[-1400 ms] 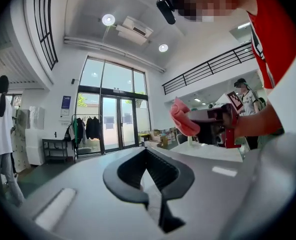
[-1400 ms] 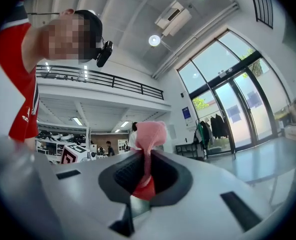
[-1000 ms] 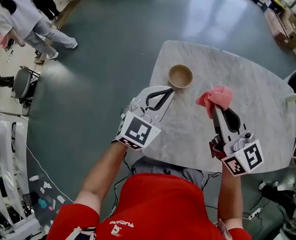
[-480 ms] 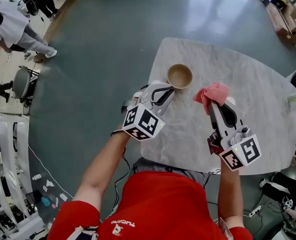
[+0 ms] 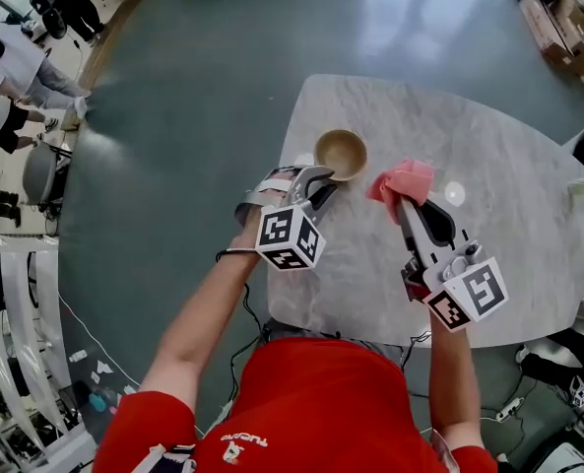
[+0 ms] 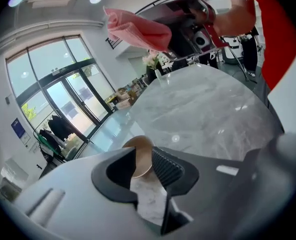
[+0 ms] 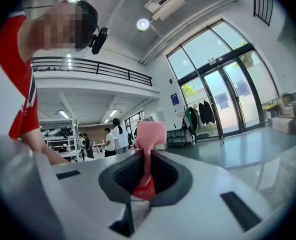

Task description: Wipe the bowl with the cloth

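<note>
While the bowl (image 5: pixel 341 153) stands unheld, items run near to far.
- Left gripper (image 5: pixel 320 178): just short of the bowl's near rim. Its jaws have just been opening and stand apart. The rim shows in the gap, and the pads are not pressing on it.
- Right gripper (image 5: pixel 404 203): right of the bowl, pinching the pink cloth (image 5: pixel 401 178), which hangs clear of the bowl.
- Table (image 5: pixel 488 156): marble, under the bowl.

Advice: seat the rim deep between the left jaws, close them firmly, then wipe inside.
</note>
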